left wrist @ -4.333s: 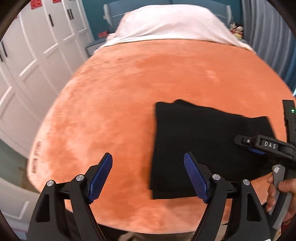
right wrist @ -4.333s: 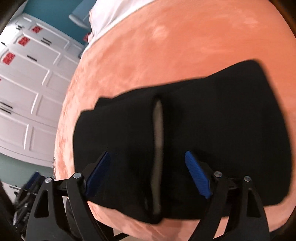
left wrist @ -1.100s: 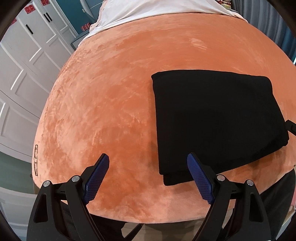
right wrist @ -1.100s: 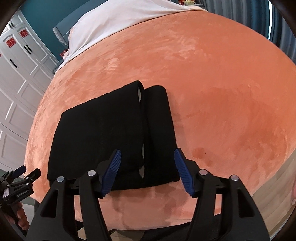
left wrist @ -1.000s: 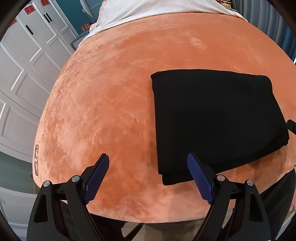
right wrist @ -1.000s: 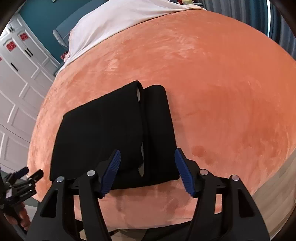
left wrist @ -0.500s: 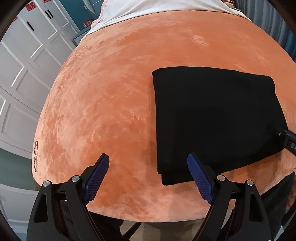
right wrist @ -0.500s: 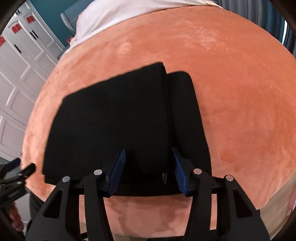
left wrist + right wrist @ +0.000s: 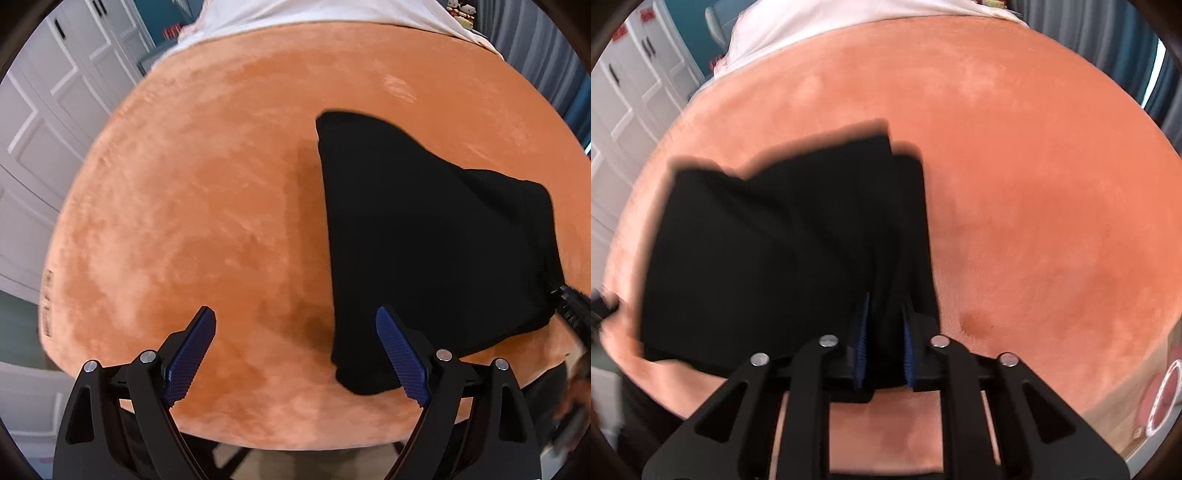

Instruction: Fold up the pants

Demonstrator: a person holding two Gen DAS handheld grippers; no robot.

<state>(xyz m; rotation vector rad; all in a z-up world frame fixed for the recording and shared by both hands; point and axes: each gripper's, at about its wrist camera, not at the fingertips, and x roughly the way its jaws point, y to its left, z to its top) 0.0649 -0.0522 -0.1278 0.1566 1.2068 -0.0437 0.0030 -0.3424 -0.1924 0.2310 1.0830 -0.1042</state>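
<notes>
Pants [image 9: 424,236]: black, folded into a thick bundle, lay on the near part of an orange plush blanket [image 9: 221,184], close to its near edge.
Pants shape: in the left wrist view the bundle had a straight left edge, and its far right corner was drawn up into a peak; in the right wrist view [image 9: 768,240] two stacked layers showed at the right end, blurred.
Right hand-held gripper [image 9: 884,347]: its jaws were closing, narrow, with a fold of the pants' near right edge between the blue pads [image 9: 862,339]; the cloth filled the gap and the pads pressed on it.
Right hand-held gripper in the left wrist view [image 9: 572,306]: only a dark tip showed at the right edge of the bundle, touching the cloth.
Left hand-held gripper [image 9: 295,354]: jaws spread wide, nothing between them, hovering over bare blanket near the bundle's near left corner; its right pad [image 9: 402,358] overlapped the cloth's edge in view, and contact could not be told.
Blanket: covered a bed; a white sheet [image 9: 332,11] showed at the far end.
Surroundings: white panelled wardrobe doors [image 9: 48,110] stood to the left, a dark curtain [image 9: 1145,48] to the far right.
</notes>
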